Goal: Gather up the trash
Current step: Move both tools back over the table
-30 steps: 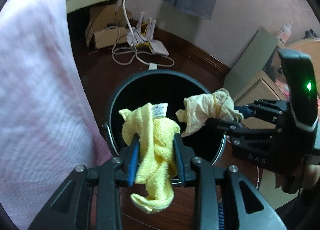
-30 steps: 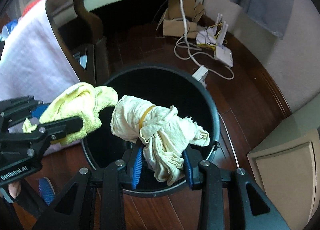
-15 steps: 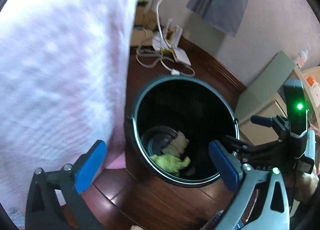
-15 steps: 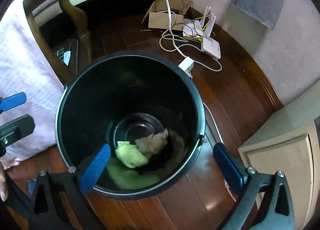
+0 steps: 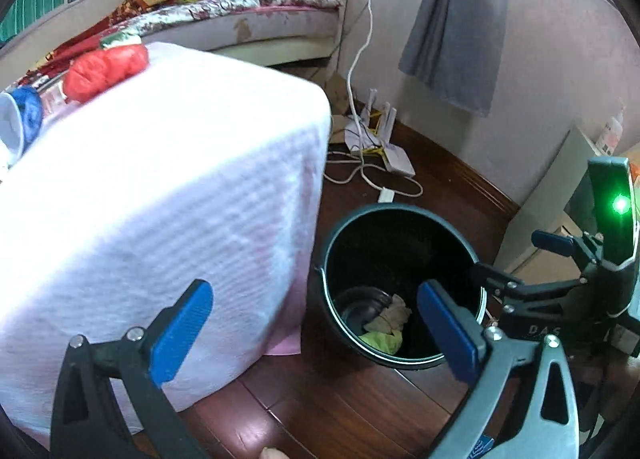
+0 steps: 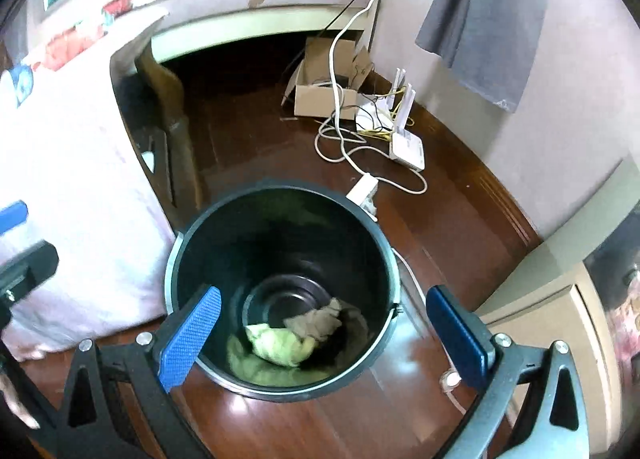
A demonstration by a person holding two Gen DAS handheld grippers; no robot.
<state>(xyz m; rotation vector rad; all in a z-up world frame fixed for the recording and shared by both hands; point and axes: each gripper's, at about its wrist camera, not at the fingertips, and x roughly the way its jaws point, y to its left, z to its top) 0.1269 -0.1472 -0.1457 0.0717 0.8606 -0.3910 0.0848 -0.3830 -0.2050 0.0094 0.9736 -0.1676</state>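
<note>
A black trash bin [image 6: 280, 195] stands on the dark wood floor; it also shows in the left wrist view [image 5: 400, 215]. At its bottom lie a yellow cloth [image 6: 280, 347] and a beige rag [image 6: 316, 321], also seen in the left wrist view as the yellow cloth [image 5: 380, 341] and the rag [image 5: 390, 315]. My left gripper [image 5: 316, 325] is open and empty, above and left of the bin. My right gripper [image 6: 324, 335] is open and empty over the bin's near rim. A red crumpled item [image 5: 106, 69] and a blue item [image 5: 28, 115] lie on the cloth-covered table [image 5: 160, 199].
The pink-white tablecloth hangs left of the bin. A cardboard box [image 6: 324, 91], a white router [image 6: 404, 139] and loose cables [image 6: 360, 163] lie on the floor behind. A beige cabinet [image 6: 540, 319] stands right. A bed [image 5: 240, 15] runs along the back.
Both grippers opened and dropped the yellow cloth and beige rag into the bin. Both have since drawn up and back, and the left view has swung toward the table.
</note>
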